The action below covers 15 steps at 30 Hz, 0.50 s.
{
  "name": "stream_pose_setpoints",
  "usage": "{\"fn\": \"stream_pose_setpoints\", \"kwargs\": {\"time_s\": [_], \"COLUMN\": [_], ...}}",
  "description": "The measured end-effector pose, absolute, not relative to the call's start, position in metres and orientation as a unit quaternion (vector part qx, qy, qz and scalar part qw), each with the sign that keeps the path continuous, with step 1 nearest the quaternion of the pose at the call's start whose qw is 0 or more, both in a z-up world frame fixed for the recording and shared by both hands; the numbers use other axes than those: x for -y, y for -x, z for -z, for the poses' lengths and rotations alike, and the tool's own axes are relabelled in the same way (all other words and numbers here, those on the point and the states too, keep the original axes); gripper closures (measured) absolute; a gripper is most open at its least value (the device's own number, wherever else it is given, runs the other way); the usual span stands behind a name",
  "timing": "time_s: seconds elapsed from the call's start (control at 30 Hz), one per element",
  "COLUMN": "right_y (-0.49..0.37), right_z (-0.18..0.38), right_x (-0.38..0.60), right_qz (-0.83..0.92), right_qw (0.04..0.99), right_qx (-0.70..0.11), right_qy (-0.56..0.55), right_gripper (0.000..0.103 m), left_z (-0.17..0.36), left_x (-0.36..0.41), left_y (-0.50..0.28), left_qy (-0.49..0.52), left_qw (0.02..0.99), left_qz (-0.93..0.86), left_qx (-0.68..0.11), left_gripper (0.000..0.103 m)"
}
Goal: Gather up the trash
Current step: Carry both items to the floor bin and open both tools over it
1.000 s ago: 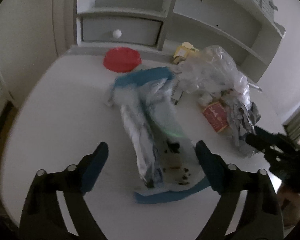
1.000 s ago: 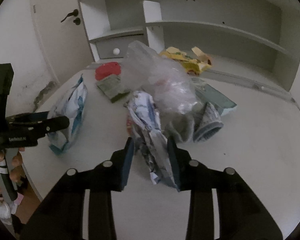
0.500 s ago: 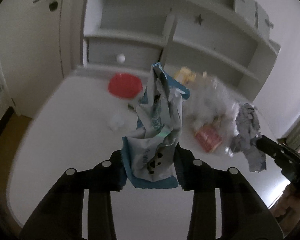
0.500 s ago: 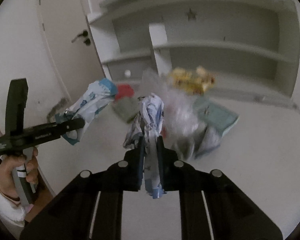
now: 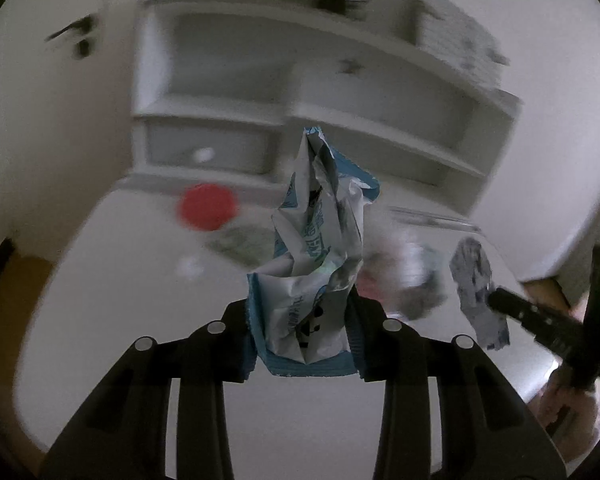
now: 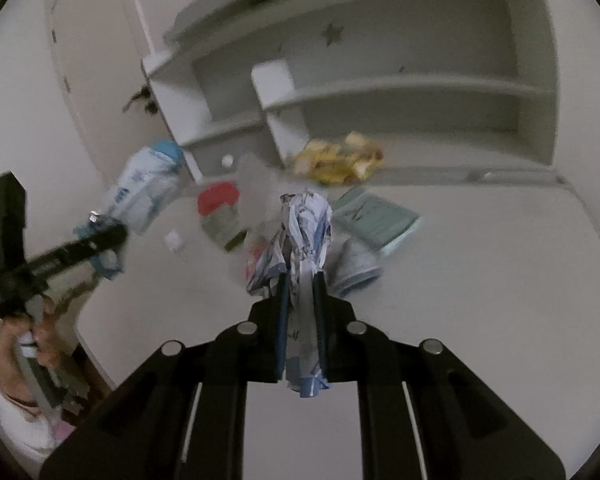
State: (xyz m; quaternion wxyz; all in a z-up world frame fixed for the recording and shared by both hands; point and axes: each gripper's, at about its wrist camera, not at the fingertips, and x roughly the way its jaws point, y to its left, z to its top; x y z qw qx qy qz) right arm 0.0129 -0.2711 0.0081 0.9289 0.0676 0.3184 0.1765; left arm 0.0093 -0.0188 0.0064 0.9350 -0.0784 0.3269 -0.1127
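My left gripper (image 5: 300,320) is shut on a crumpled blue-and-white snack bag (image 5: 320,240), which stands up between the pads, lifted off the white desk (image 5: 120,320). My right gripper (image 6: 300,280) is shut on a crumpled blue-and-white wrapper (image 6: 306,232), also held above the desk. In the right wrist view the left gripper (image 6: 108,236) shows at the left, carrying its bag (image 6: 144,188) in a person's hand. In the left wrist view the right gripper (image 5: 496,298) shows at the right with its wrapper (image 5: 474,280) hanging from it.
More litter lies on the desk: a red lid (image 6: 218,198), a green packet (image 6: 222,228), a small white cap (image 6: 174,240), a yellow wrapper (image 6: 336,158), a pale green booklet (image 6: 374,216) and a blurred heap near a grey cup shape (image 6: 354,266). A white shelf unit (image 6: 380,92) stands behind.
Both grippers closed on their pieces, the left on the snack bag and the right on the wrapper, and lifted them off the desk. Both views now look higher up the shelf unit.
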Motion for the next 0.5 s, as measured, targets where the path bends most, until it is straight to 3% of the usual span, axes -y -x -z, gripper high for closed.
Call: {"fn": "stream_pose_setpoints", "kwargs": {"time_s": [0.23,0.33,0.5], "right_y": [0.096,0.154,0.247], "right_z": [-0.062,-0.042,0.051], "right_x": [0.422,0.506,0.621], "right_qz": [-0.067,0.014,0.118], "right_qw": [0.956,0.95,0.902], "right_qx": [-0.279,-0.298,-0.357], "right_qy": [-0.06,-0.094,-0.21], "right_gripper": [0.091,0.091,0.091], "left_z": [-0.038,-0.032,0.013], "left_x": [0.22,0.321,0.467], "left_y": [0.016,0.046,0.113], "left_qy": [-0.001,-0.047,-0.131], "left_qw": [0.899,0.855,0.768], "left_qz": [0.315,0.409,0.52], "left_qx": [-0.304,-0.314,-0.351], "left_gripper": [0.068,0.068,0.068]}}
